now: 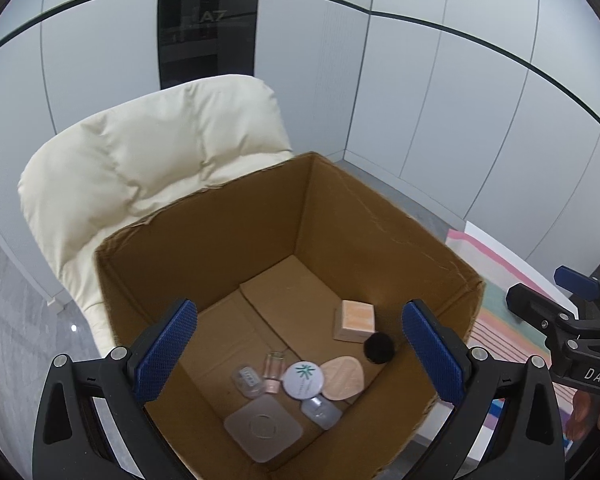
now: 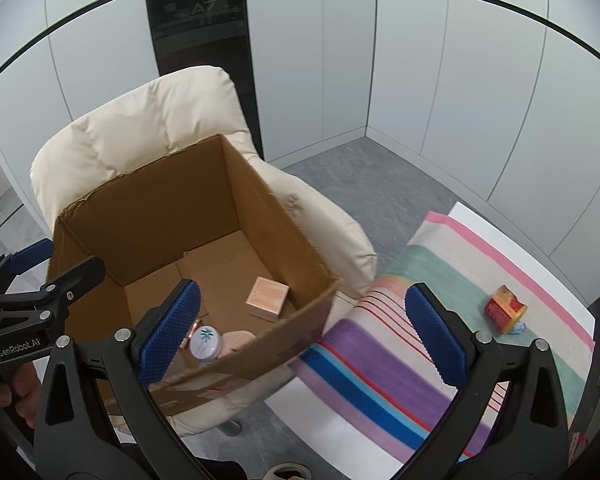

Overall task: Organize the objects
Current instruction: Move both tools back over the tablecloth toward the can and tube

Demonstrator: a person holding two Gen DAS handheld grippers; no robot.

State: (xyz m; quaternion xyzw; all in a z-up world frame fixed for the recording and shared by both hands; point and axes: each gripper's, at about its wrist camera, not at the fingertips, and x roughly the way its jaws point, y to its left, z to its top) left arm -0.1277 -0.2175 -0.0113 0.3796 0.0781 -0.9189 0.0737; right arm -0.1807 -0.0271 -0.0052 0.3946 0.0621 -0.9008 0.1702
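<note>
The box (image 1: 204, 240) sits on the cream chair (image 1: 140, 168), left of the striped cloth (image 2: 420, 380) covering the bench (image 2: 496, 224). At its bottom lie small items, among them a peach carton (image 1: 355, 320) and a white round tin (image 1: 303, 376).

The left gripper (image 1: 299, 356) hangs above the box, tilted steeply down into it, jaws wide apart and empty.

The right gripper (image 2: 303, 332) stands at the box's right edge, also angled down, jaws fully spread with nothing between them.

The one item outside the box is a red can (image 2: 505, 307), lying on its side on the cloth, well right of the box. The likely next step is fetching it: the right gripper should swing over and close across the can's round body so it cannot roll away.
</note>
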